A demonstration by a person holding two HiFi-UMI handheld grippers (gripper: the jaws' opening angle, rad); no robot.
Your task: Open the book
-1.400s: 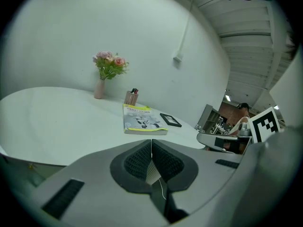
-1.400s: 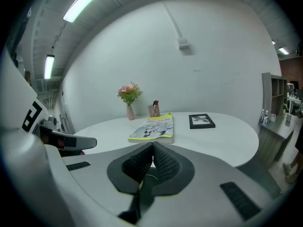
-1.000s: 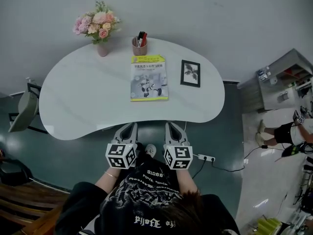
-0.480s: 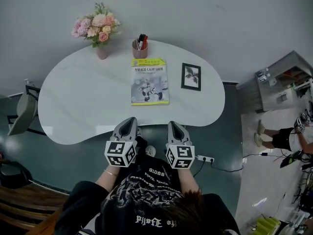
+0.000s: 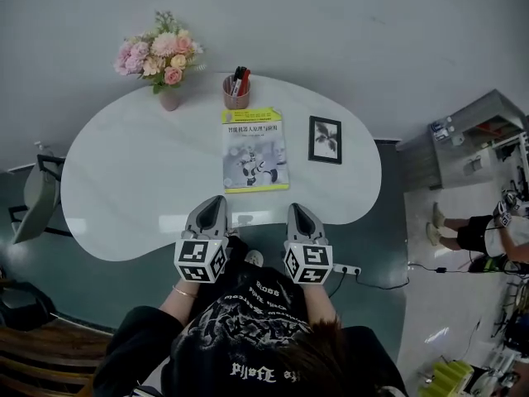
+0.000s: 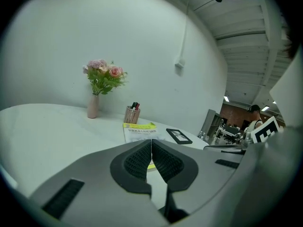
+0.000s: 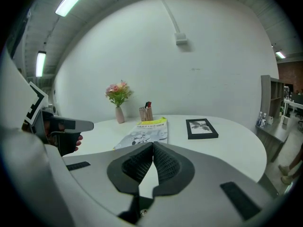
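A closed book [image 5: 254,150] with a yellow-edged cover showing a robot lies flat in the middle of the white table [image 5: 124,180]. It also shows ahead in the left gripper view as the book [image 6: 138,130] and in the right gripper view as the book [image 7: 144,132]. My left gripper [image 5: 213,208] and right gripper [image 5: 297,213] hover side by side over the table's near edge, short of the book. Both are shut with nothing between the jaws, as seen at the left gripper [image 6: 151,143] and the right gripper [image 7: 153,146].
A pink vase of flowers [image 5: 157,59] stands at the back left, a pen cup [image 5: 235,89] just behind the book, and a black picture frame [image 5: 325,139] lies right of the book. A chair [image 5: 37,197] is at the table's left. A person [image 5: 483,230] stands far right.
Both grippers have moved forward from the lap to the table's near edge, still shut. The book has not moved on the table.
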